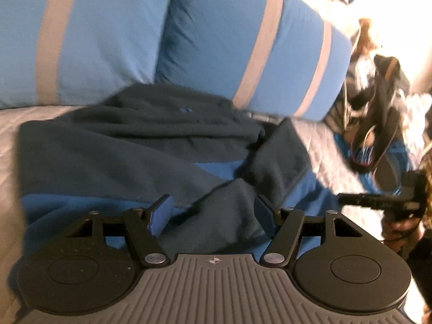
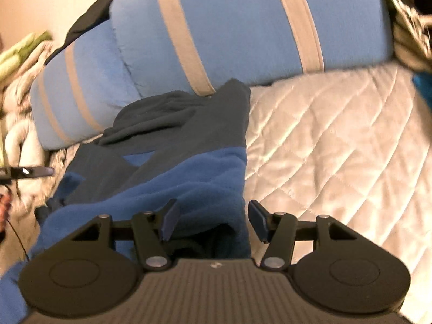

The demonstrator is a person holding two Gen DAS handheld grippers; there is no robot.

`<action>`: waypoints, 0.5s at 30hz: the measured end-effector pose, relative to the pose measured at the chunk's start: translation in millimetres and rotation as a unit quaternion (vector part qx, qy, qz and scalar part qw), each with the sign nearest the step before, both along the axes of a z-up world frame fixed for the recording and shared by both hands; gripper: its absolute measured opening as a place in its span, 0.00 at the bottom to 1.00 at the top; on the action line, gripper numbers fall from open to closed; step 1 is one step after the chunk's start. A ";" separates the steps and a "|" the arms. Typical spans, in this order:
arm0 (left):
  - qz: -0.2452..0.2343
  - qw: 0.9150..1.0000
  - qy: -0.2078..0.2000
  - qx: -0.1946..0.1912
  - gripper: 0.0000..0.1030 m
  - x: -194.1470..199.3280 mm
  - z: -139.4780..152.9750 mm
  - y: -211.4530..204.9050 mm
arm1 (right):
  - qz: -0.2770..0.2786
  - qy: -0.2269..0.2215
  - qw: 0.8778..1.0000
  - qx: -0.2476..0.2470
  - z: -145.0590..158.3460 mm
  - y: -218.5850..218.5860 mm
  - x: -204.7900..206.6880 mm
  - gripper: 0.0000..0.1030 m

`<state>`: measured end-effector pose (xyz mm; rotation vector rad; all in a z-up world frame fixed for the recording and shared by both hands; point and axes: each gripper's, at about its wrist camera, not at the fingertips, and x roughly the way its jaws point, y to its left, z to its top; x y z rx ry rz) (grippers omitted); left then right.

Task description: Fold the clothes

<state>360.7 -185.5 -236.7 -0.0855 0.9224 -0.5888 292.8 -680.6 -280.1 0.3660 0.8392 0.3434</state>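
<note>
Setting: a quilted bed cover (image 2: 337, 140) is being shown, with two blue striped pillows (image 1: 243, 40) lying at the far side.

Garment: a dark grey and blue fleece top (image 1: 129, 145) is lying spread on the cover, with its far end touching the pillows and its near end reaching under both tools.

Long axis: the garment is running near to far, away from both sets of jaws.

Folds: one grey part is being seen laid slantwise across the blue band; whether this is a fold half made or loose rumpling cannot be told.

Left gripper (image 1: 213, 216): it is being held over the near middle of the garment, jaws spread apart, with cloth lying below and between them but not being pinched.

Right gripper (image 2: 213, 221): it is being held at the garment's near right edge, jaws spread apart, with the blue hem (image 2: 205, 178) lying just ahead and between them, ungripped.

Nearer tool: the right edge is judged to be closer to the right gripper.

Side clutter: shoes (image 1: 378, 140) are lying at the far right.
</note>
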 end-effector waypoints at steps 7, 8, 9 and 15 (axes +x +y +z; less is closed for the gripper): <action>-0.029 0.999 0.017 0.034 0.19 19.9 -31.7 -30.1 | -0.019 0.019 0.999 0.039 -18.1 -9.9 10.3 0.39; -0.028 0.998 0.015 0.046 0.09 20.0 -33.5 -33.3 | -0.019 0.019 0.999 0.037 -18.5 -10.0 10.1 0.34; -0.028 0.998 0.005 0.058 0.07 18.4 -33.0 -36.2 | -0.018 0.018 0.999 0.034 -18.9 -9.9 9.9 0.31; 0.011 0.995 -0.075 0.062 0.04 4.3 -6.1 -26.3 | -0.008 0.008 1.000 0.018 -18.2 -7.8 5.2 0.17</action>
